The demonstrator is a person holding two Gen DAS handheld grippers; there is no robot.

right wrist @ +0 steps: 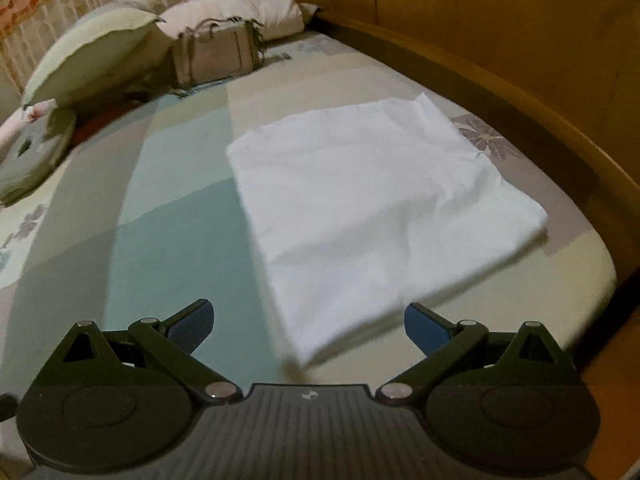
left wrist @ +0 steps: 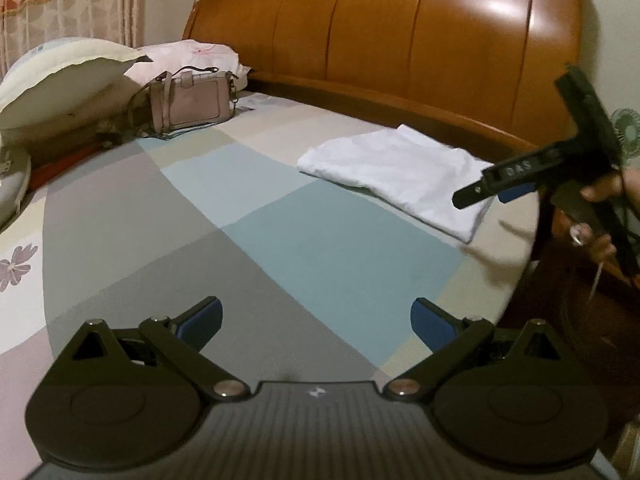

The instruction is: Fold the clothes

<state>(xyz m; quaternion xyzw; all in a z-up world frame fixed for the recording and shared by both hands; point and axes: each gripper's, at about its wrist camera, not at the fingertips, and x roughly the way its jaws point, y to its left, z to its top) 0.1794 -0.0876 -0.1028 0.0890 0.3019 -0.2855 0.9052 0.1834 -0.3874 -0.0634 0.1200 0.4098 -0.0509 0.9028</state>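
A white garment (left wrist: 396, 170) (right wrist: 372, 204) lies folded into a flat rectangle on the patchwork bed sheet (left wrist: 224, 248) (right wrist: 168, 248), near the wooden headboard. My left gripper (left wrist: 316, 320) hovers open over bare sheet, well short of the cloth, with nothing between its blue pads. My right gripper (right wrist: 308, 326) is open just above the cloth's near corner, holding nothing. In the left wrist view the right gripper (left wrist: 496, 190) shows at the right edge, held in a person's hand (left wrist: 600, 216), beside the cloth's right end.
A pink handbag (left wrist: 192, 100) (right wrist: 218, 54) stands at the far side against pillows (left wrist: 68, 76) (right wrist: 96, 48). The curved wooden headboard (left wrist: 400, 40) (right wrist: 500, 32) runs along the back and right. Curtains (left wrist: 68, 4) hang at the far left. The bed edge drops off at the right.
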